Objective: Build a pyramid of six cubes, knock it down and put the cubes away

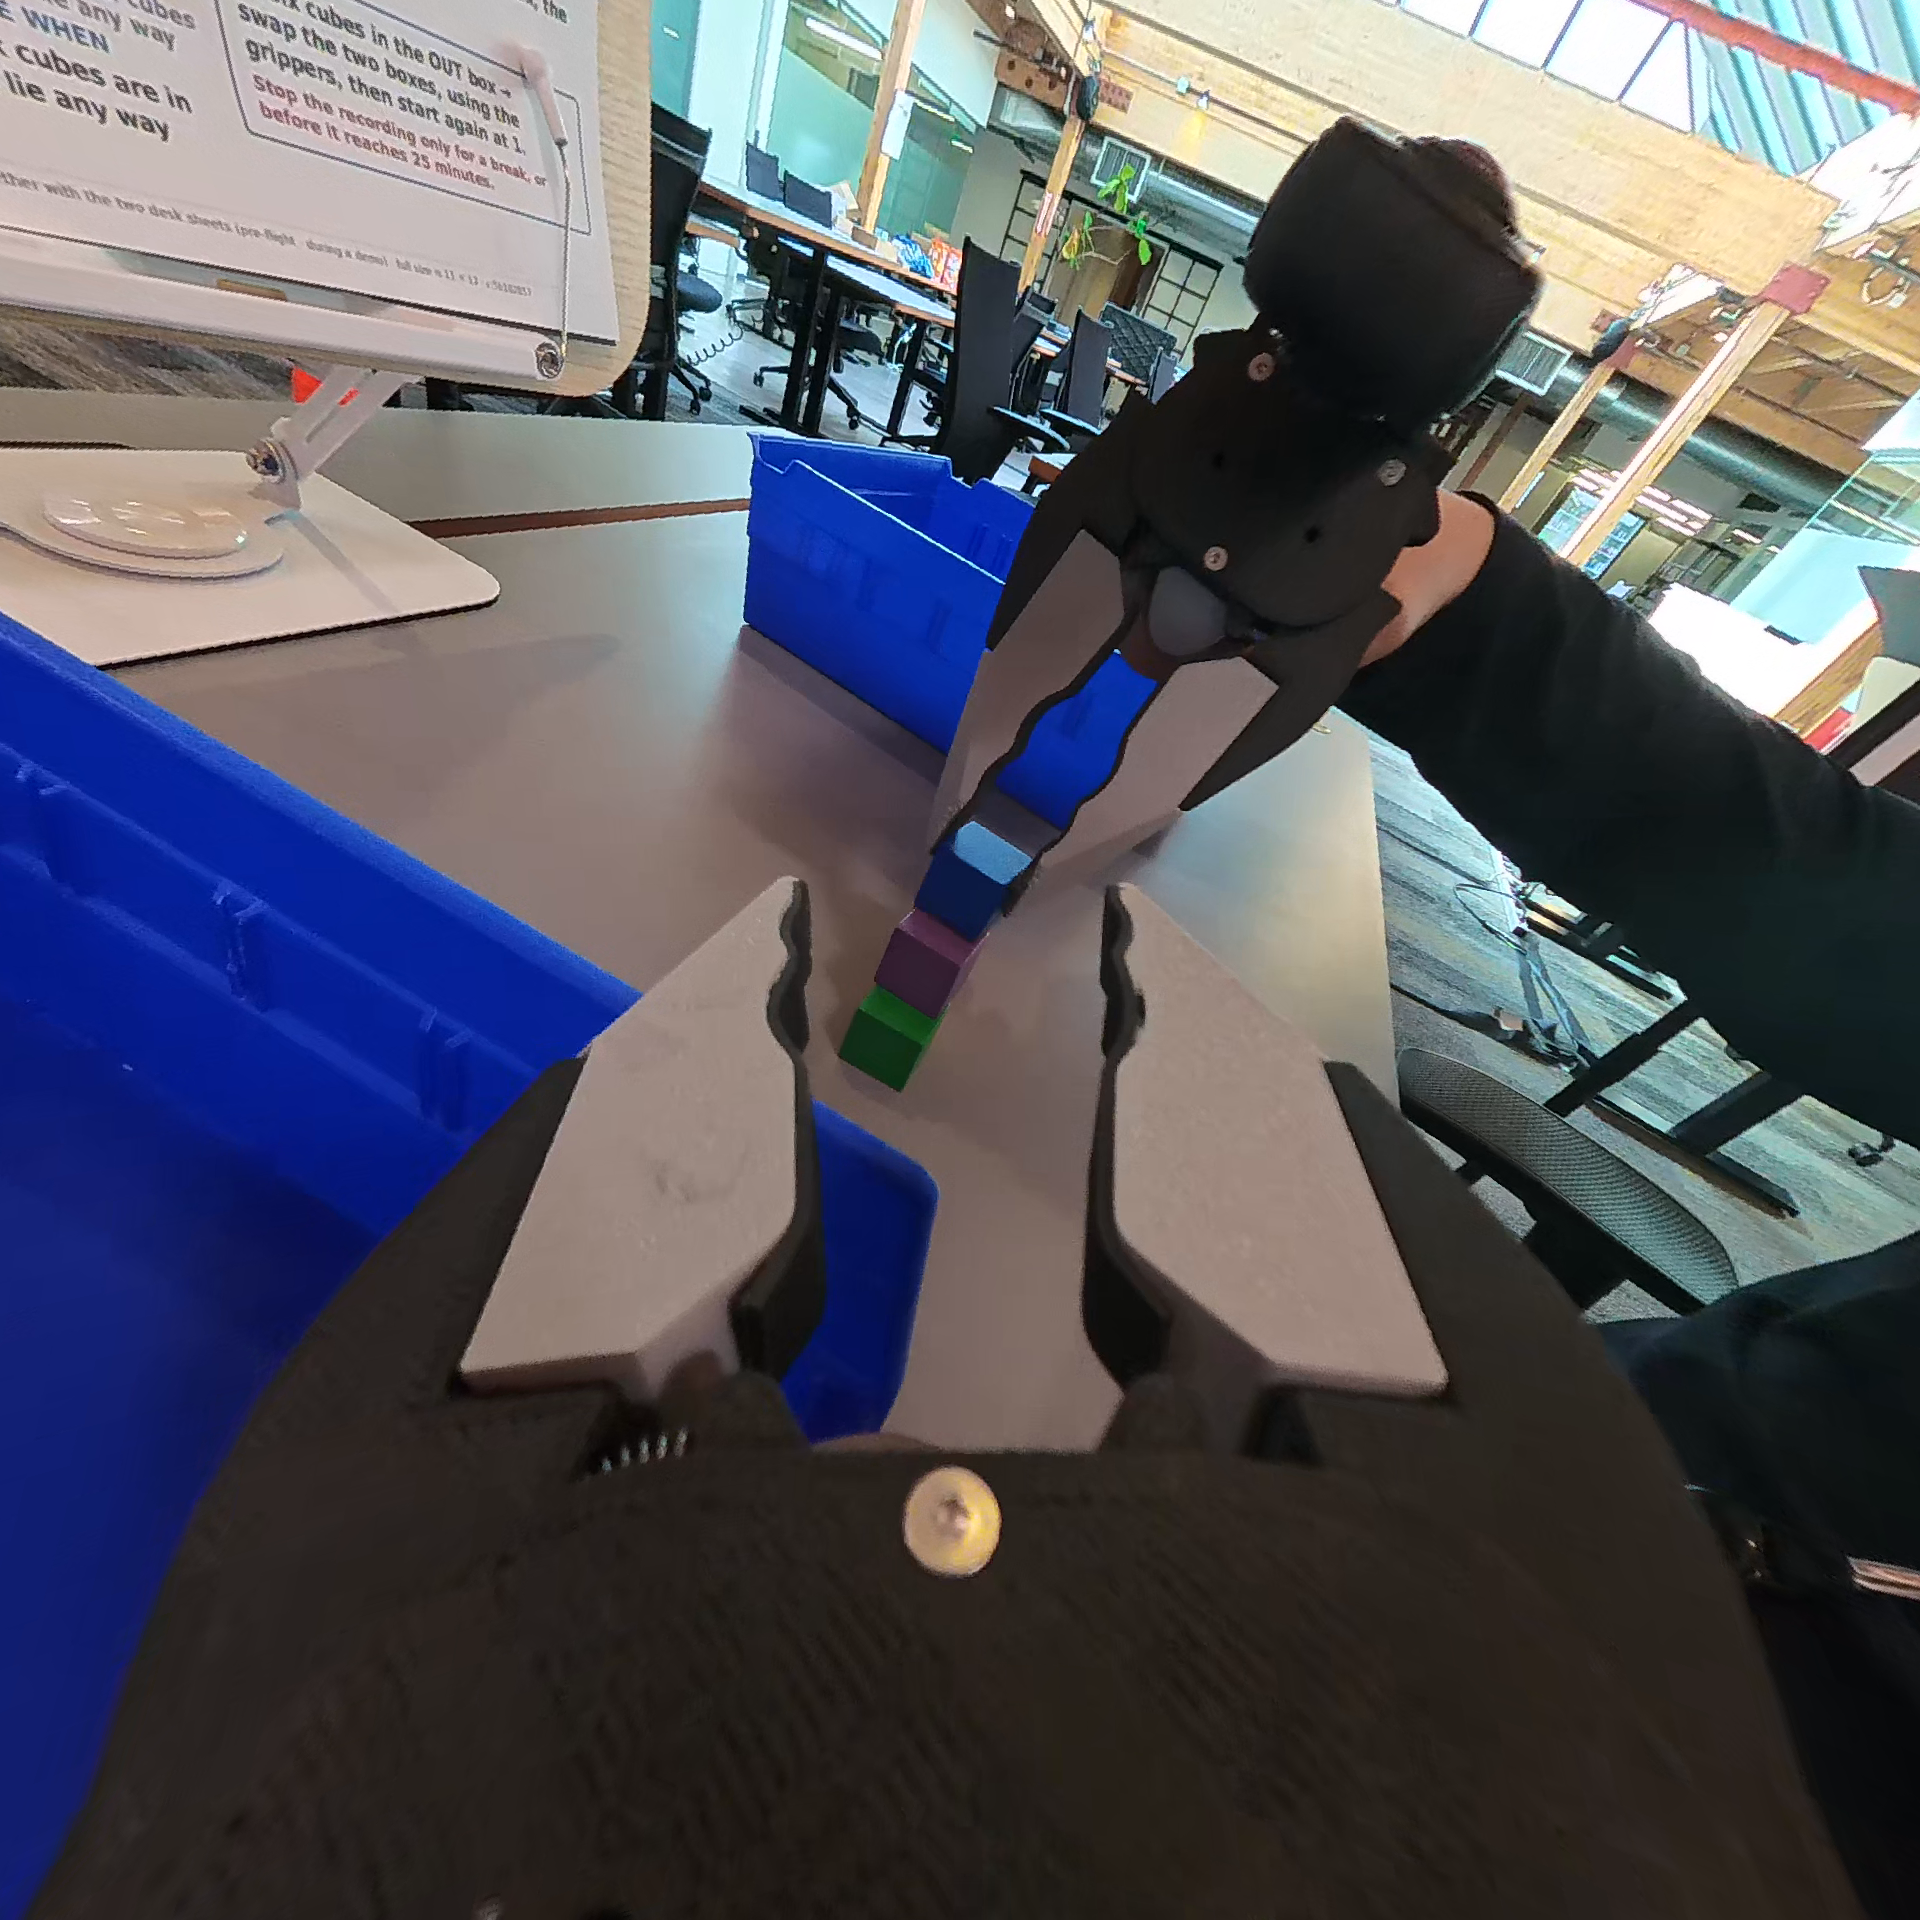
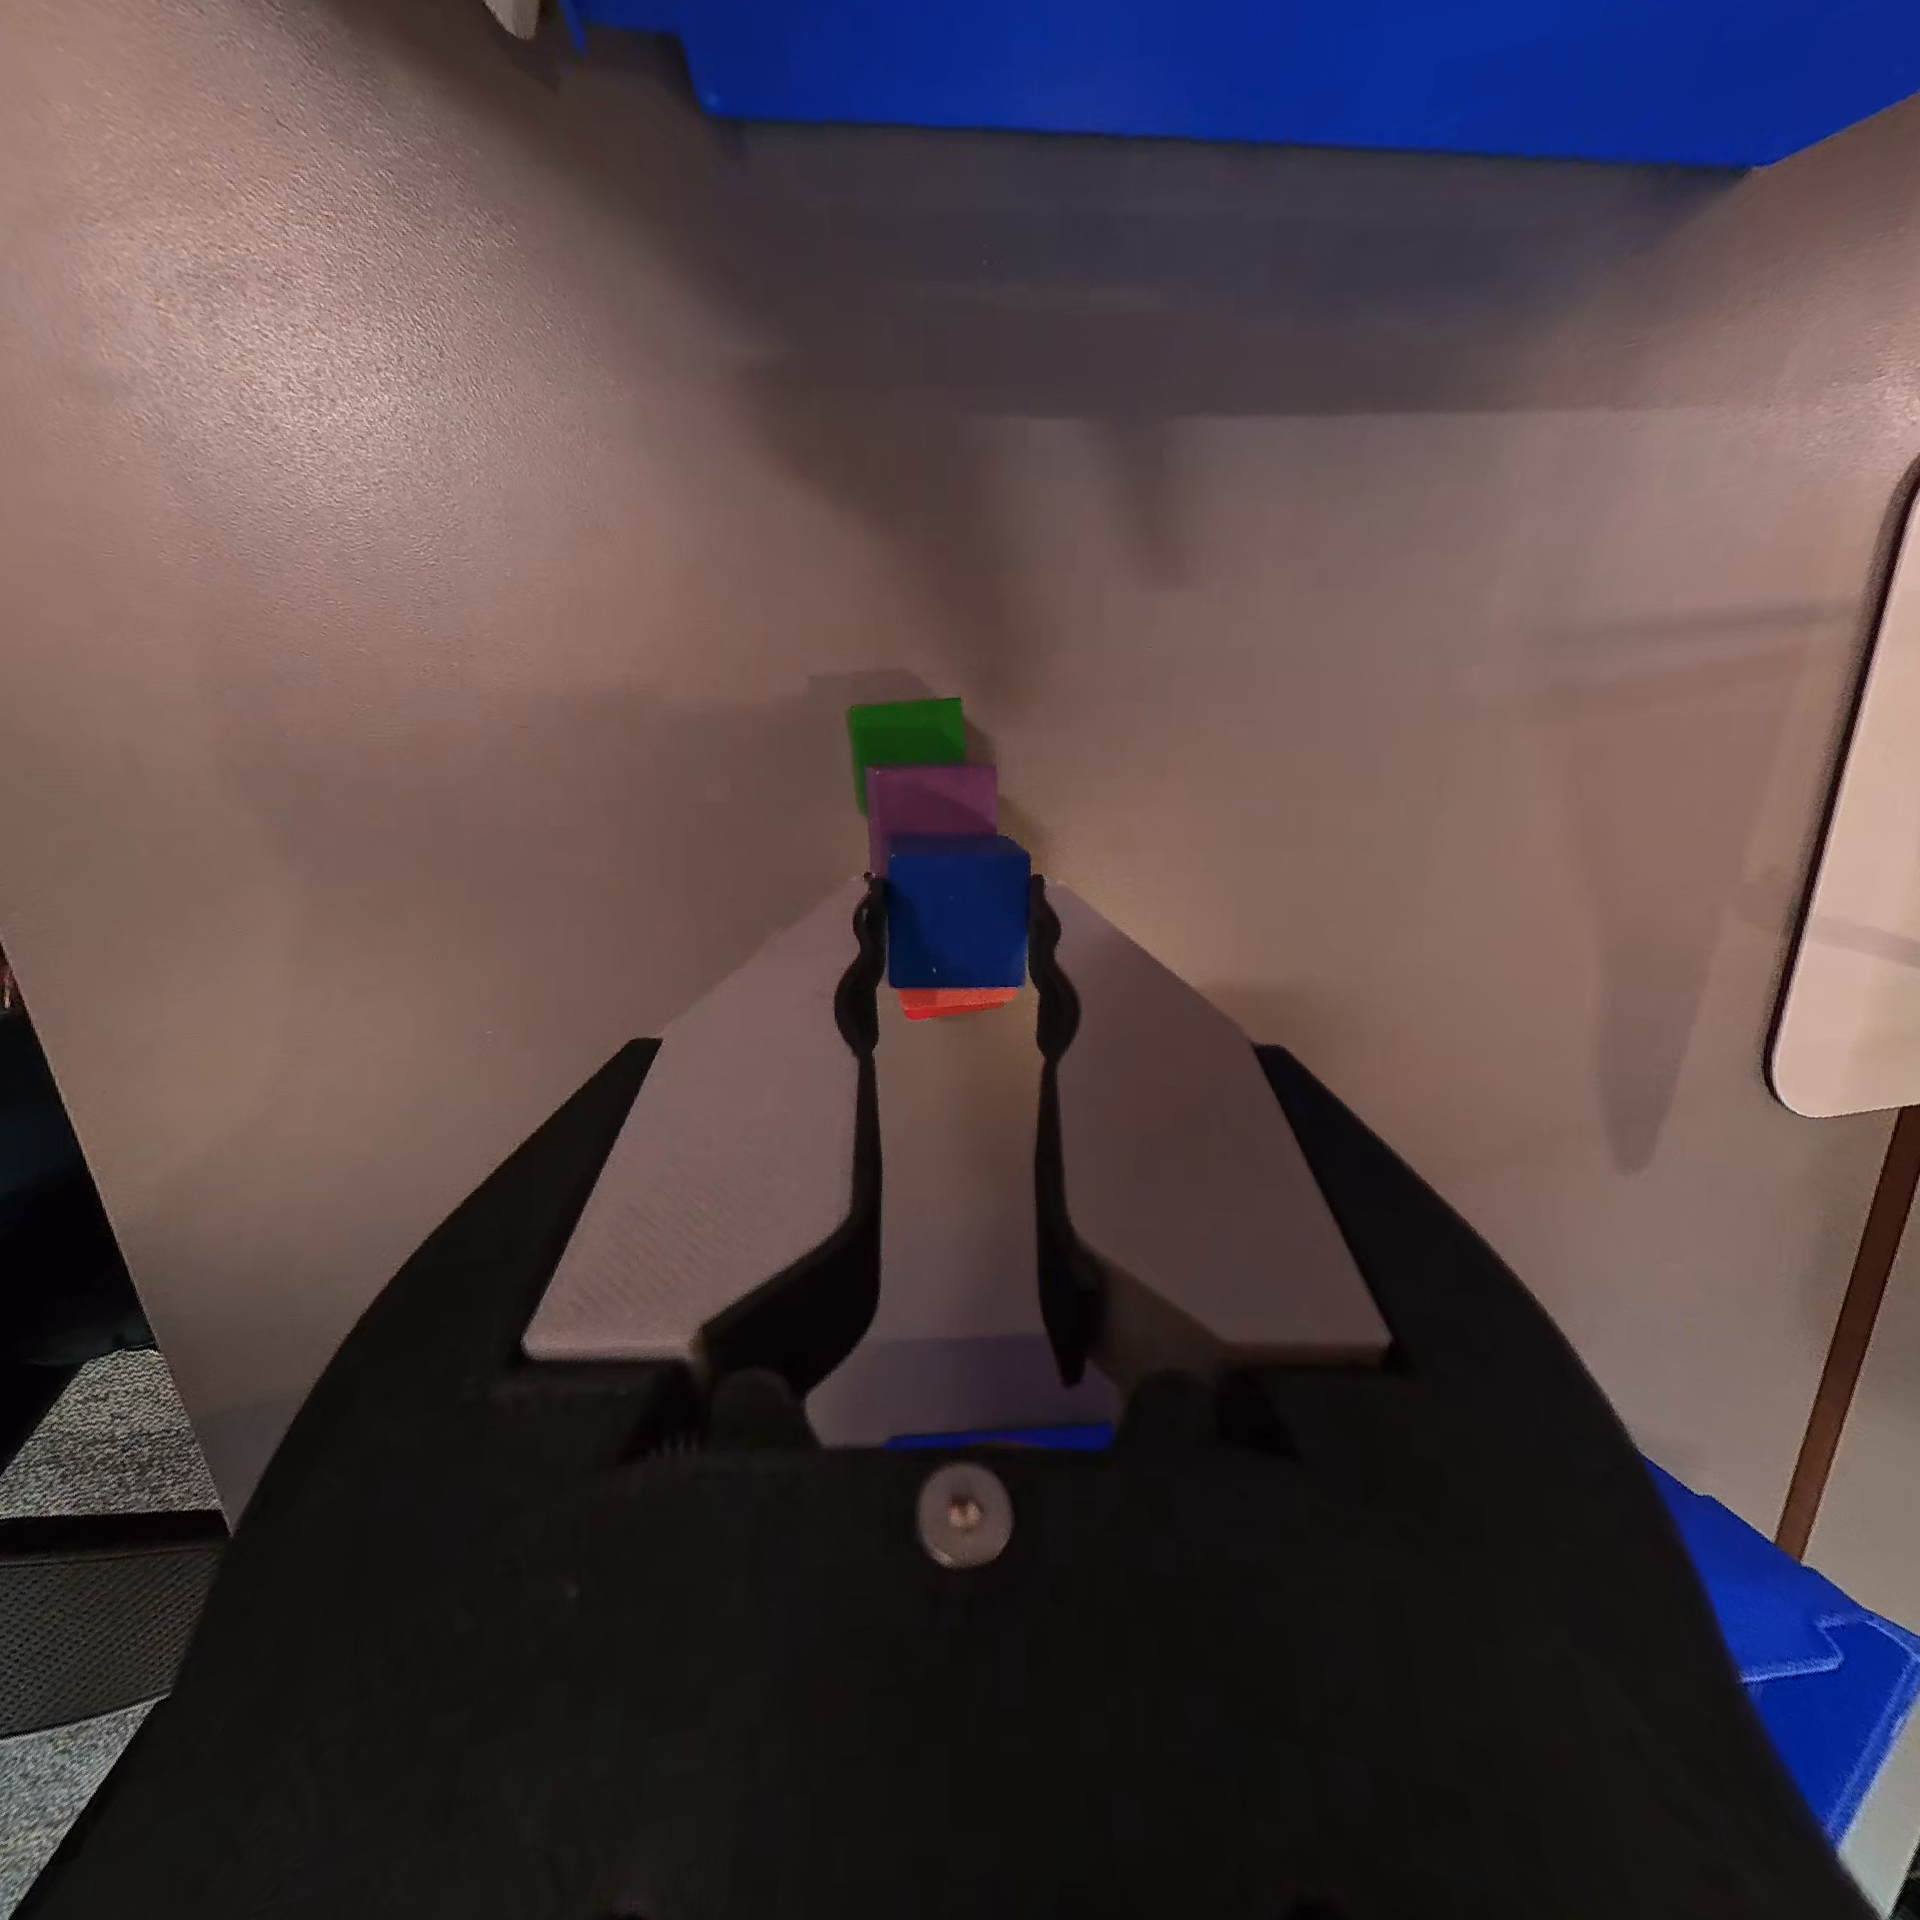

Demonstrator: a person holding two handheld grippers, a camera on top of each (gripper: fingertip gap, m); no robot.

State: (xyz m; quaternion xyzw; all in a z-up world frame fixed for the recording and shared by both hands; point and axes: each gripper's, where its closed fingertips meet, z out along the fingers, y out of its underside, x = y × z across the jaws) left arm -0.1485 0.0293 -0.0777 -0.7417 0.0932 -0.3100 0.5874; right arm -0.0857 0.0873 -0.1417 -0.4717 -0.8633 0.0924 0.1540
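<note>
Right tongs (image 2: 958, 914): narrowed onto the dark blue cube (image 2: 958, 914), one finger against each side face, the cube pinched at the tips. In the left wrist view the same tongs (image 1: 987, 868) reach down steeply to the desk (image 1: 623, 727), held by a person's arm in a black sleeve (image 1: 1662, 831). Under the blue cube a sliver of a red cube (image 2: 951, 1003) shows in the right wrist view; whether the two touch cannot be told.

Left tongs (image 1: 951, 977): spread wide and empty, touching nothing, hovering above the desk just short of the cubes.

Cubes visible, four: one blue (image 1: 971, 878), one purple (image 1: 925, 961), one green (image 1: 888, 1039), one red. Green, purple and blue form one close row out on the open middle of the desk, green nearest the left tongs, purple between.

Blue bins, two: one (image 1: 312, 1039) beside the left tongs toward the desk's near left edge, one (image 1: 862, 561) behind the right tongs toward the far edge.

Instruction sheet on a white stand (image 1: 260, 540): one, at the far left corner of the desk.
</note>
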